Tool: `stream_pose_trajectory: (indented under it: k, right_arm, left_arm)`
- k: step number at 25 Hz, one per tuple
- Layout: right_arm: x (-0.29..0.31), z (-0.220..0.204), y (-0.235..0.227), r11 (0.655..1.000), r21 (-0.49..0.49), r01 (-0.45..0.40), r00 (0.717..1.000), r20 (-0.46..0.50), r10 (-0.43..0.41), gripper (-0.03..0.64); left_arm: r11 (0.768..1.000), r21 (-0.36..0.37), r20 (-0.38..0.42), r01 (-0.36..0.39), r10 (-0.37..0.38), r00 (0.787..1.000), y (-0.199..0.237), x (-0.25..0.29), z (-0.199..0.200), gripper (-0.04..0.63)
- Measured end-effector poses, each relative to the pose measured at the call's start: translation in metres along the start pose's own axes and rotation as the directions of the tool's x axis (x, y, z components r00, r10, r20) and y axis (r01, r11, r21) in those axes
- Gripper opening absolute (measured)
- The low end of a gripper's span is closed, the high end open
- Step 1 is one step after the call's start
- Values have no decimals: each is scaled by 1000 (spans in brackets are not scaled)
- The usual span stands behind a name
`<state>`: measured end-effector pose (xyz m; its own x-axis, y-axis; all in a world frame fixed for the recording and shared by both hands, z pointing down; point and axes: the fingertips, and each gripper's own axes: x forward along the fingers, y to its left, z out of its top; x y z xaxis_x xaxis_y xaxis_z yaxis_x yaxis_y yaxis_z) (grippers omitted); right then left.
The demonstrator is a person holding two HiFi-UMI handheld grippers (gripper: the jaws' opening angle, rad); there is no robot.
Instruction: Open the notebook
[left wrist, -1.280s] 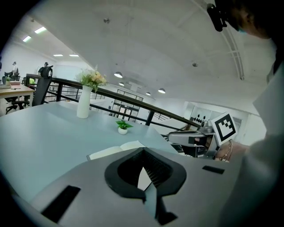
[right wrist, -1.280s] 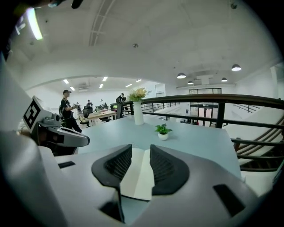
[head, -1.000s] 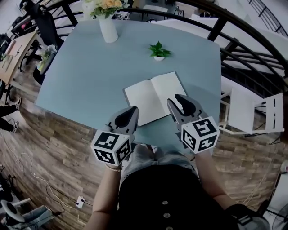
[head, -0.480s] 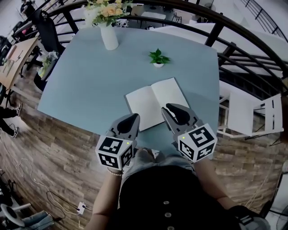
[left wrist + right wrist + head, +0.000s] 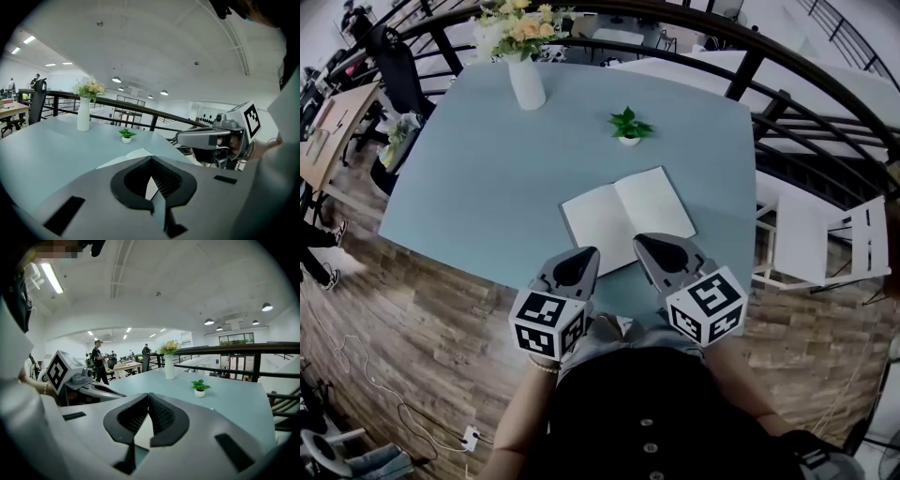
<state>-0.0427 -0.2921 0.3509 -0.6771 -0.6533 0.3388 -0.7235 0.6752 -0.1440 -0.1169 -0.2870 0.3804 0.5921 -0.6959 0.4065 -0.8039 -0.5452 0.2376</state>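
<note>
Head view shows us the notebook (image 5: 626, 215) lying open and flat on the table (image 5: 478, 178), at about 12 o'clock from our two grippers, which hover by the near edge. We judge the opening done, so nothing needs holding. Our left gripper (image 5: 581, 255) has its jaws together and empty. The jaws of our right gripper (image 5: 643, 241) have just been closing and now meet on nothing. The spread's long axis runs roughly 8 to 2 o'clock, and its spine runs 11 to 5.

Right tool (image 5: 149, 394), jaws freshly closed and empty, above pale-blue table (image 5: 234, 404); potted plant (image 5: 200, 386) and vase (image 5: 169, 366) beyond.
</note>
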Motion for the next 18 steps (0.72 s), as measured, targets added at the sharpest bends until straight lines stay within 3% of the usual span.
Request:
stream_pose_trajectory:
  k: [18]
  right_arm:
    - [3, -35, 8, 999, 25, -47, 994, -94, 49, 3]
  left_arm:
    - [999, -34, -104, 27, -31, 994, -17, 8, -29, 17]
